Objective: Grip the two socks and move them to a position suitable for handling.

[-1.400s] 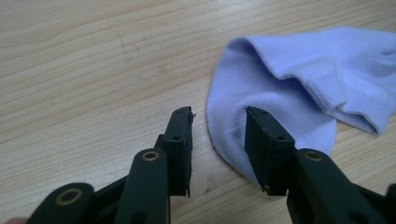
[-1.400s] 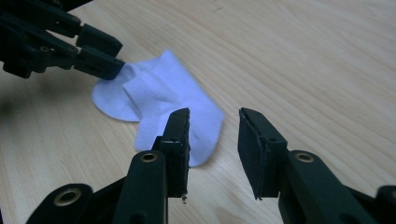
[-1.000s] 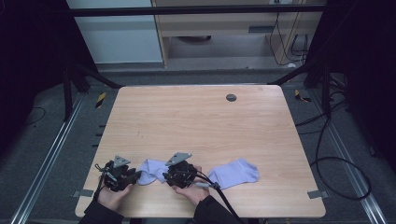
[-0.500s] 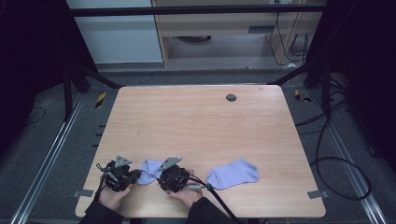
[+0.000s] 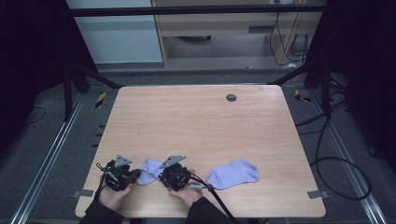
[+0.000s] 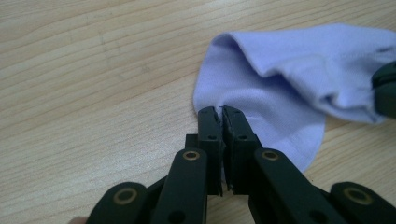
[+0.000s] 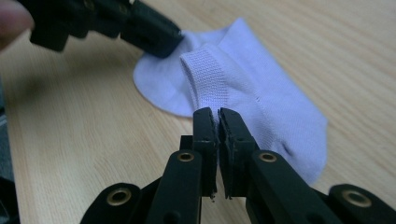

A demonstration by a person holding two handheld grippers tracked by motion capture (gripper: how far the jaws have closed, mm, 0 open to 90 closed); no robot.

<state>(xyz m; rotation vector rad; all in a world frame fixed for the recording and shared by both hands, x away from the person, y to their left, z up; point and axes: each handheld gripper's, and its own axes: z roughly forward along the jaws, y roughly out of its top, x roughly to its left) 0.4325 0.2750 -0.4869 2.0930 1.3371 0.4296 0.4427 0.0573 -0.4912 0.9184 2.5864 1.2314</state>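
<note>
A lavender ankle sock (image 5: 149,169) lies near the table's front edge between my two grippers. My left gripper (image 5: 137,173) has just been closing and is shut on the sock's (image 6: 280,88) thin rounded edge, the fabric pinched at the jaw tips (image 6: 219,113). My right gripper (image 5: 161,176) faces it from the other side. It too has just been closing, and it is shut (image 7: 217,113) on the ribbed cuff of the sock (image 7: 252,98), which stands up in a fold. The left gripper (image 7: 140,28) is seen across the sock in the right gripper view.
A second lavender sock (image 5: 232,173) lies flat to the right of my right hand. The wooden table (image 5: 201,126) has a dark round grommet (image 5: 231,97) near its far edge. A cable (image 5: 217,200) trails from the right gripper over the front edge.
The right gripper has shifted slightly left onto the near sock. The left gripper has stayed where it was at the sock's other end.
</note>
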